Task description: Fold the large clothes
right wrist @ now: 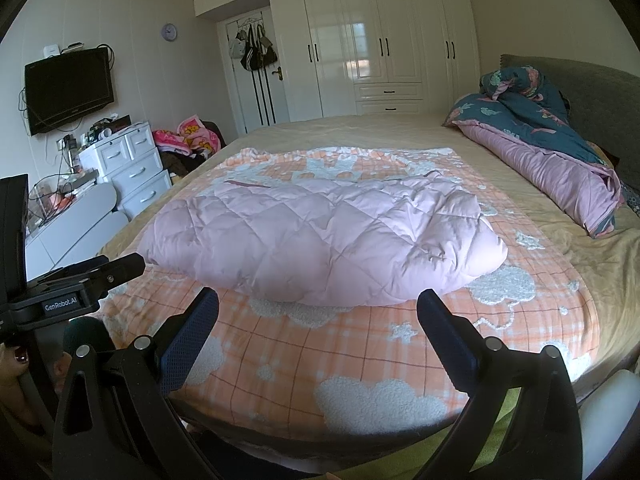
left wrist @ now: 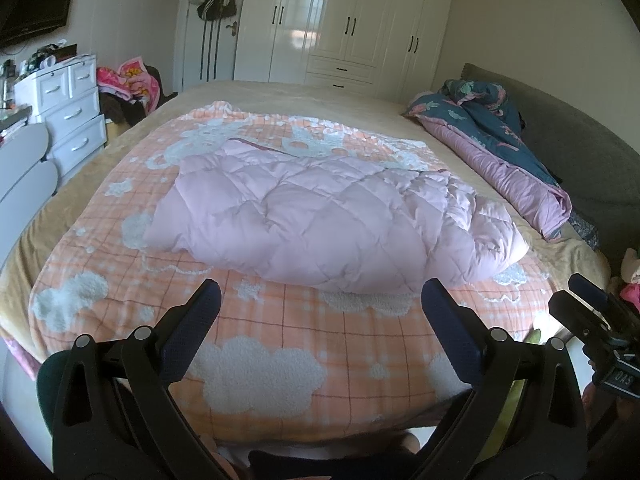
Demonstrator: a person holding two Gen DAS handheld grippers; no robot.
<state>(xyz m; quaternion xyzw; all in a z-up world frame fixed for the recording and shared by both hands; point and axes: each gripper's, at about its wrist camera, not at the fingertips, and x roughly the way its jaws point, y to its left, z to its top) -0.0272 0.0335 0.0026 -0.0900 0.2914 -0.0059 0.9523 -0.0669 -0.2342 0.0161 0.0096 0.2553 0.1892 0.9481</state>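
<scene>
A pale pink quilted down coat point(left wrist: 320, 220) lies folded in a thick bundle on the orange checked blanket point(left wrist: 280, 340) on the bed. It also shows in the right wrist view point(right wrist: 320, 232). My left gripper point(left wrist: 320, 300) is open and empty, held above the blanket's near edge, short of the coat. My right gripper point(right wrist: 318, 308) is open and empty, just in front of the coat's near edge. The right gripper's body shows at the right edge of the left wrist view point(left wrist: 600, 320). The left gripper's body shows at the left of the right wrist view point(right wrist: 80, 288).
A rolled blue and pink quilt point(right wrist: 560, 152) lies by the grey headboard point(right wrist: 592, 96) at the right. White drawers point(right wrist: 132, 168) and a pile of clothes point(right wrist: 188, 136) stand left of the bed. White wardrobes point(right wrist: 380, 40) line the far wall.
</scene>
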